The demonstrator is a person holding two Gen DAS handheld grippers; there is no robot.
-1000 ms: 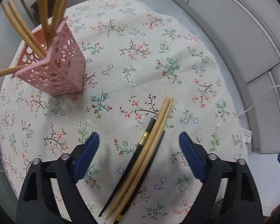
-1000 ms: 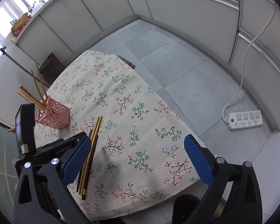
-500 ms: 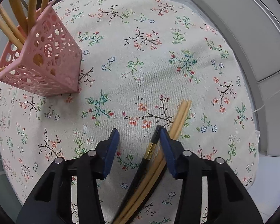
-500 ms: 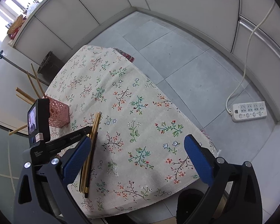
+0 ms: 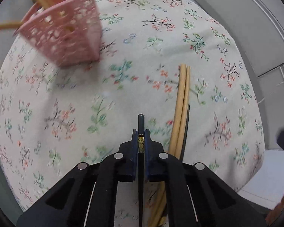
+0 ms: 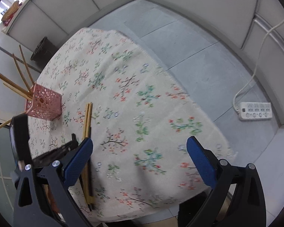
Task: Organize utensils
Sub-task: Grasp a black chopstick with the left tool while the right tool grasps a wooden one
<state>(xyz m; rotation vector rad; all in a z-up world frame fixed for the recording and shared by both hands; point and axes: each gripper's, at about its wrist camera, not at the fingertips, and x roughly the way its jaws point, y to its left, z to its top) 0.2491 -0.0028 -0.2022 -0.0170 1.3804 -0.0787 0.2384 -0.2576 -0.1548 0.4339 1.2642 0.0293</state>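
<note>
On the floral counter (image 5: 161,37), the pink holder (image 5: 66,32) at far left already carries several chopsticks. My left claw (image 5: 141,141) is clenched on one black chopstick (image 5: 141,121); my right claw (image 6: 140,158) hangs released. Bamboo chopsticks (image 5: 182,98) lie unsorted just right.

The left gripper (image 5: 141,132) had its two blue-padded fingers (image 5: 135,141) pressed together on a black chopstick (image 5: 141,122), whose tip stuck out just past the pads, pointing toward the far edge of the table. From the right wrist view the same gripper (image 6: 73,141) sat low near the table's near edge (its black body partly hidden). The right gripper (image 6: 140,160) hung above the near edge, its blue fingers (image 6: 78,159) spread wide apart with nothing between them.
</note>
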